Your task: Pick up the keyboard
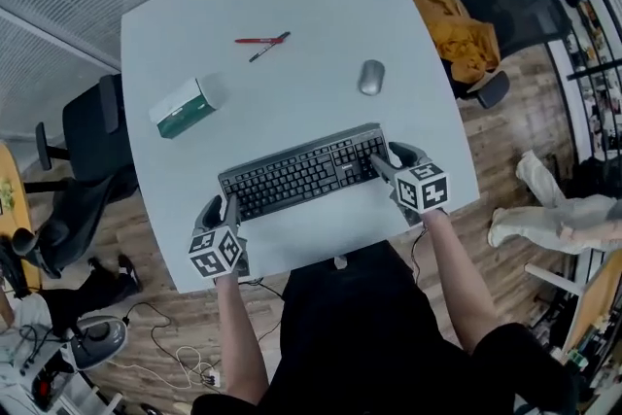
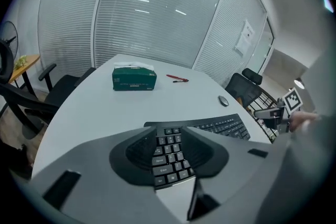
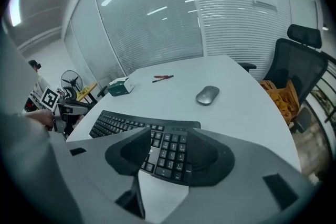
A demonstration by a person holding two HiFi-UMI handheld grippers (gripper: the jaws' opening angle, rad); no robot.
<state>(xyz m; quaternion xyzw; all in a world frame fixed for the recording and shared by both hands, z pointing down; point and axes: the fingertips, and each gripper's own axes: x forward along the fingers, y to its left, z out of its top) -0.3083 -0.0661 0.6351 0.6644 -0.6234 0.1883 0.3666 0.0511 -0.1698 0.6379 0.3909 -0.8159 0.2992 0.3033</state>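
Just slim, black, rectangular keyboard (image 1: 303, 172)

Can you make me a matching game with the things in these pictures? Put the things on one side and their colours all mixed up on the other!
Things:
1. keyboard
2. mouse
3. tissue box
4. cloth on the chair

Colours:
A. orange
B. green
C. black
D. silver-grey

Right pairs: 1-C, 2-D, 3-B, 4-A.
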